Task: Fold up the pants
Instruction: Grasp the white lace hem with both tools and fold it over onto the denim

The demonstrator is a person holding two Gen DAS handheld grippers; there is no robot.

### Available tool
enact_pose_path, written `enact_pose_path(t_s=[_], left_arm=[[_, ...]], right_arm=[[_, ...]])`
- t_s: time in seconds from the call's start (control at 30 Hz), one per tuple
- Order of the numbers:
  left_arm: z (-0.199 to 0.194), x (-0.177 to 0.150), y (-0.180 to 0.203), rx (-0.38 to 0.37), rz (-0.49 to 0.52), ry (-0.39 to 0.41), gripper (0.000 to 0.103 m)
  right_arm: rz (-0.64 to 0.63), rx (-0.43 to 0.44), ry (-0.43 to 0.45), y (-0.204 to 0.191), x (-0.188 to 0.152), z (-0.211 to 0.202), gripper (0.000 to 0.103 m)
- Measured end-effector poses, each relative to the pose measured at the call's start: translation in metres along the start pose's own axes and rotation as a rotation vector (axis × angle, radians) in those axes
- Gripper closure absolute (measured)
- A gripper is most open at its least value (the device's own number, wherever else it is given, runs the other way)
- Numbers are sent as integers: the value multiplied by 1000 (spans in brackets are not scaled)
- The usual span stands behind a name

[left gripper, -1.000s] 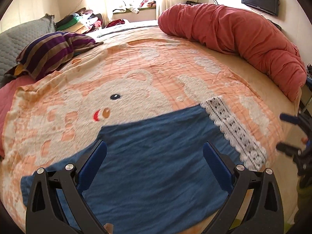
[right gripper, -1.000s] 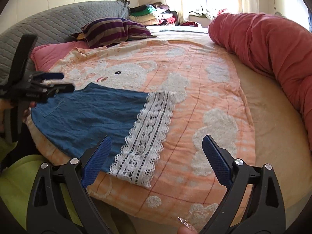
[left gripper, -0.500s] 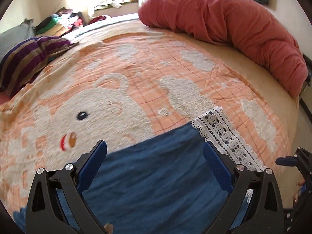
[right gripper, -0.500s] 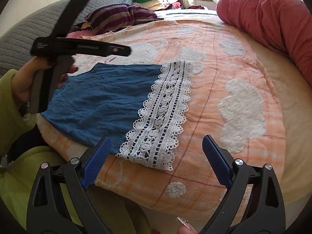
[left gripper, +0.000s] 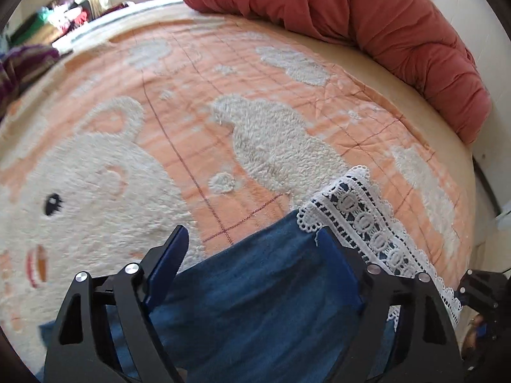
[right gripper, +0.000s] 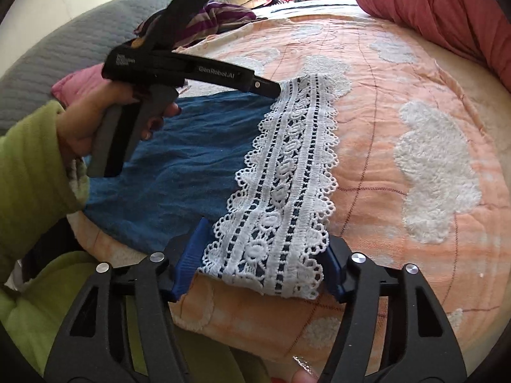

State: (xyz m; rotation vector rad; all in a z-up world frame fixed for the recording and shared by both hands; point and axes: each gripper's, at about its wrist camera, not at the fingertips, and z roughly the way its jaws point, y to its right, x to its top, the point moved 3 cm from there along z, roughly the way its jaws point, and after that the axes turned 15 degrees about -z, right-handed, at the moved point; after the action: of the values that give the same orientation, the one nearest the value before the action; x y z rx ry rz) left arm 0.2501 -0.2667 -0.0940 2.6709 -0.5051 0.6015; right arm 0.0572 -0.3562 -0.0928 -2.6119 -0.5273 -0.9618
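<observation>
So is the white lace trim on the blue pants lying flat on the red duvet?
No, the white lace trim lies on the orange bear blanket; the red duvet is bunched along the far edge, apart from it.

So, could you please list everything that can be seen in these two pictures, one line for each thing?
pants: one, blue, flat on the blanket near the bed's front edge
lace hem: one band, white, along the pants' end
bear blanket: one, orange and cream, spread over the bed
rolled duvet: one, red, along the bed's far side
striped cloth: one, purple and yellow, at the head end
quilted pad: one, grey, at the head end
left gripper: black with blue pads, jaws closing, blue fabric between them
right gripper: black with blue pads, jaws closing around the lace hem
sleeve: green, left arm
</observation>
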Motion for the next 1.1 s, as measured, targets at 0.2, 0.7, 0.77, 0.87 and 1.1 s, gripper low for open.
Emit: enact_pose_path(t_s=[0.2, 0.7, 0.77, 0.87, 1.1], left_arm=[[13, -2, 1, -99, -12, -28, 23], [1, -16, 14, -164, -12, -24, 82], [-5, -17, 9, -193, -32, -8, 86], [-17, -19, -1, -244, -77, 28, 93], [-55, -16, -32, -330, -194, 124, 99]], right_arm=[[0, 28, 17, 4, 2, 4, 60], [52, 107, 61, 19, 13, 2, 87], [39, 109, 68, 15, 17, 1, 89], [6, 121, 80, 7, 25, -2, 90], [-89, 156, 115, -22, 53, -9, 91]])
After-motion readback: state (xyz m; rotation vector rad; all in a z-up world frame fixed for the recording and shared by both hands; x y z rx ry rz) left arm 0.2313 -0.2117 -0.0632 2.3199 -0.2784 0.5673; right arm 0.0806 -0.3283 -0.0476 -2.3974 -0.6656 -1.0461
